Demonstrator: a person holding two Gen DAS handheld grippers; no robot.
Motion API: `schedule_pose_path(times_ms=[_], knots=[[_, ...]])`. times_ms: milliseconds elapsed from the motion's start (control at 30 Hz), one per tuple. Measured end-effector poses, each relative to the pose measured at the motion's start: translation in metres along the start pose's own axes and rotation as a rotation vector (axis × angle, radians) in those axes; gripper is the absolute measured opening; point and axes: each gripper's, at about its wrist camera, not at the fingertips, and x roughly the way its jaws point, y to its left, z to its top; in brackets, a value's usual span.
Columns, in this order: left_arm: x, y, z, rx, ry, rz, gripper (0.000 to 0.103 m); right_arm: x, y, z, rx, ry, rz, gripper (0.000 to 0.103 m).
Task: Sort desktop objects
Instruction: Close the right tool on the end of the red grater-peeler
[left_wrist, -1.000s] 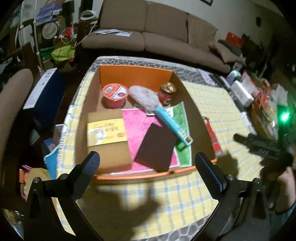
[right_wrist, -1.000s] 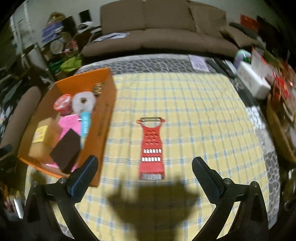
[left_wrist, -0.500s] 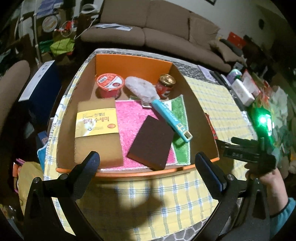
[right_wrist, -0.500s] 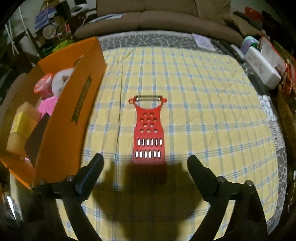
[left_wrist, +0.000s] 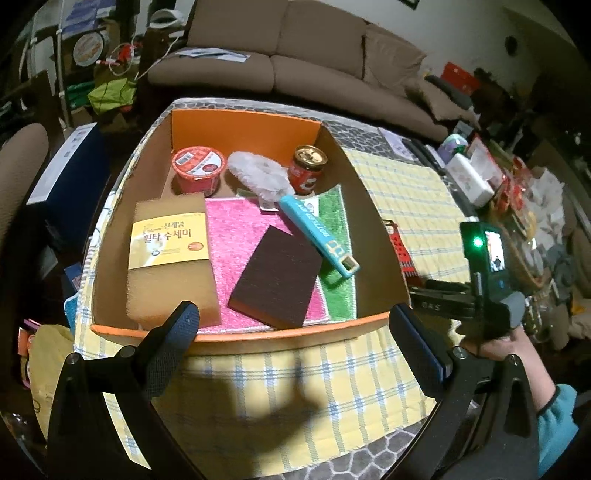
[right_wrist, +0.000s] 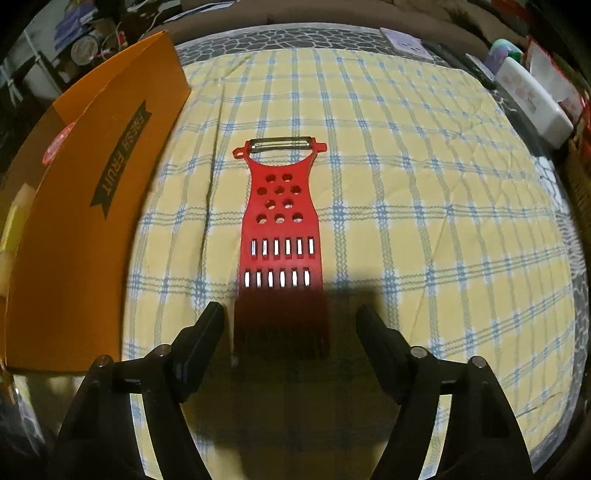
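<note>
The red grater (right_wrist: 279, 236) lies flat on the tabletop (right_wrist: 424, 206) beside the orange box (right_wrist: 74, 221). It looks light, stiff and thin, with sharp slots. The right hand-held gripper (right_wrist: 290, 325) is closing around its near end, pads not yet touching; pinching the side edges seems best.

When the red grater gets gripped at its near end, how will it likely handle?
The red grater lies flat on the checked cloth, so its thin edges probably leave little to pinch. It looks like stiff plastic, likely light. The right gripper is closing astride the near end, not yet touching; the far peeler end may droop.
</note>
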Motion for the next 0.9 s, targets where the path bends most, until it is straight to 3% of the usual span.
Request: schedule_pose_path(times_ms=[67, 133, 333, 467, 667, 900], knots=[[0.001, -0.002, -0.001, -0.007, 0.01, -0.014, 0.103, 0.001, 0.003, 0.002, -0.016, -0.013, -0.018, 0.074], [0.002, -0.004, -0.002, -0.02, 0.019, -0.034, 0.103, 0.0, 0.006, 0.003, -0.033, -0.023, -0.037, 0.05], [0.007, -0.011, -0.001, -0.058, 0.044, -0.142, 0.103, -0.018, -0.001, 0.006, 0.022, -0.038, 0.049, 0.051], [0.008, -0.012, 0.001, -0.096, 0.053, -0.268, 0.103, -0.041, -0.014, 0.007, 0.076, -0.082, 0.121, 0.051], [0.009, -0.022, 0.011, -0.144, 0.048, -0.467, 0.103, -0.077, -0.034, 0.002, 0.192, -0.145, 0.303, 0.051], [0.001, -0.027, 0.016, -0.164, -0.002, -0.541, 0.102, -0.132, -0.003, 0.0, 0.075, -0.289, 0.359, 0.051]])
